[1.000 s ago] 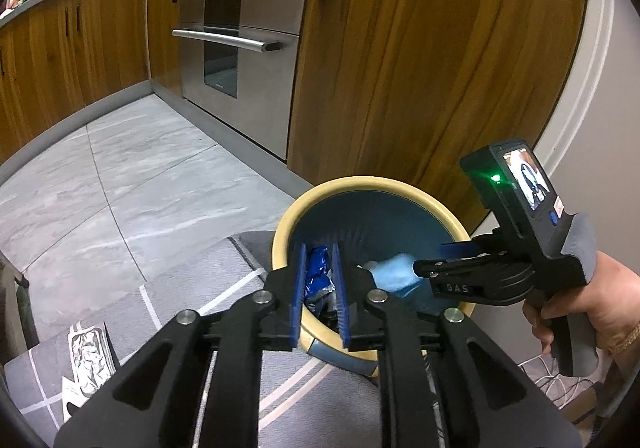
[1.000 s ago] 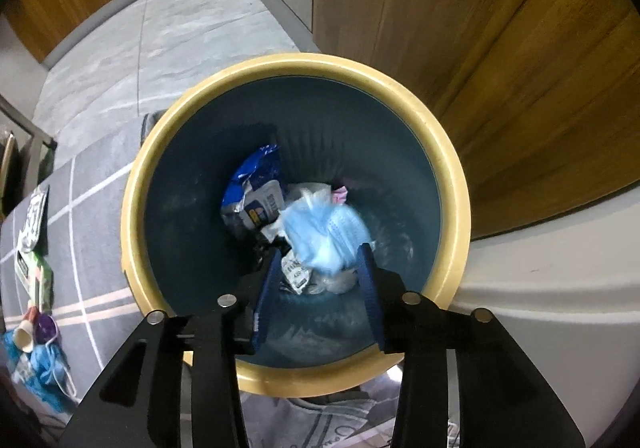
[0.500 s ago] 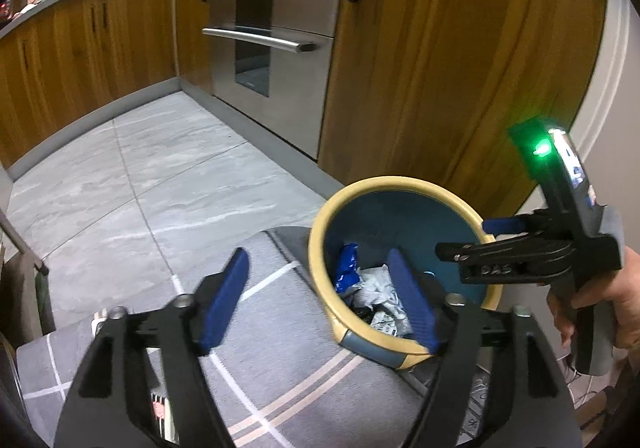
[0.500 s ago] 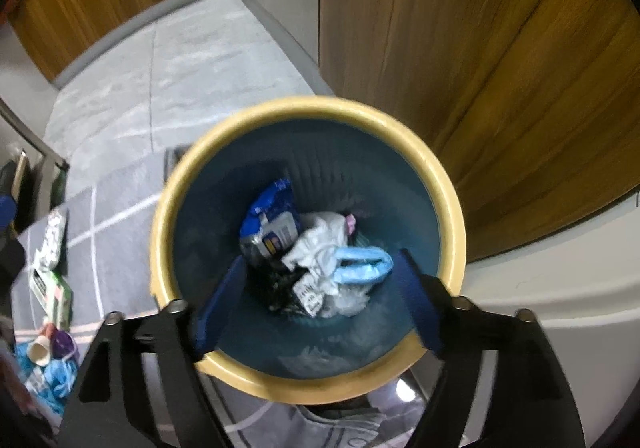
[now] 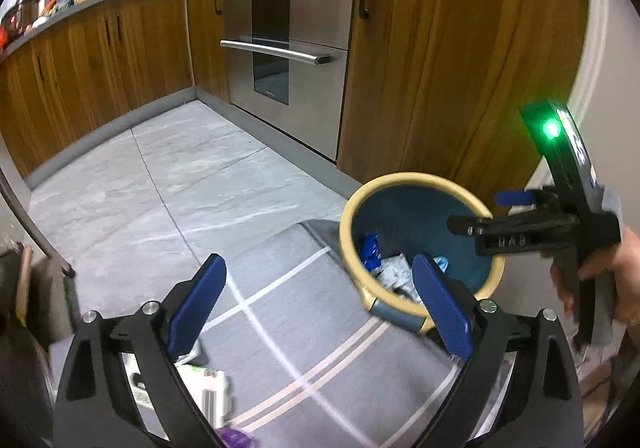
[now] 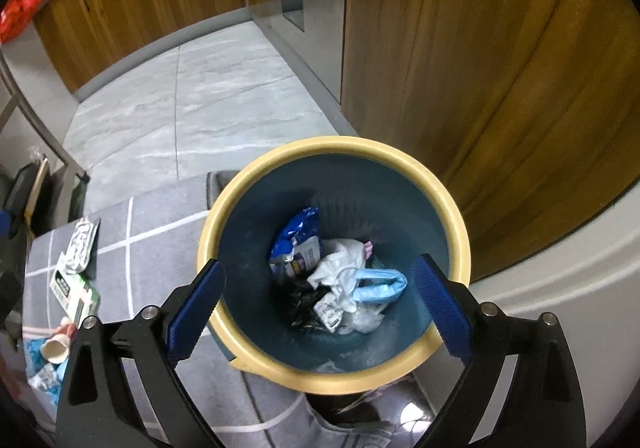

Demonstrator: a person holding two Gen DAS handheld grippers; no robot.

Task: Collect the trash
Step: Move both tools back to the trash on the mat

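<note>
Wood cabinets [image 5: 460, 48] and a steel oven [image 5: 288, 44] are seen along the back, with grey floor tiles [image 5: 180, 184] in front. A grey rug [image 5: 320, 328] with white lines is laid over the tiles, and the bin [image 6: 256, 360], yellow rim and blue inside, is parked at its corner right by the cabinet.

Inside the bin a pile of trash can be made out: a blue snack bag [image 6: 298, 236], a crumpled white wrapper [image 6: 340, 268] and a light blue face mask [image 6: 380, 286] lying on top, all touching each other.

The right tool [image 6: 316, 308] is held above the bin, fingers spread wide with nothing between them. The left tool [image 5: 316, 308] is hung over the rug just left of the bin, also spread wide and carrying nothing.

More trash is left on the rug, well apart from the bin: a silver pouch [image 6: 82, 240], a green and white packet [image 6: 74, 290] and a paper cup [image 6: 56, 346] lying on its side.
</note>
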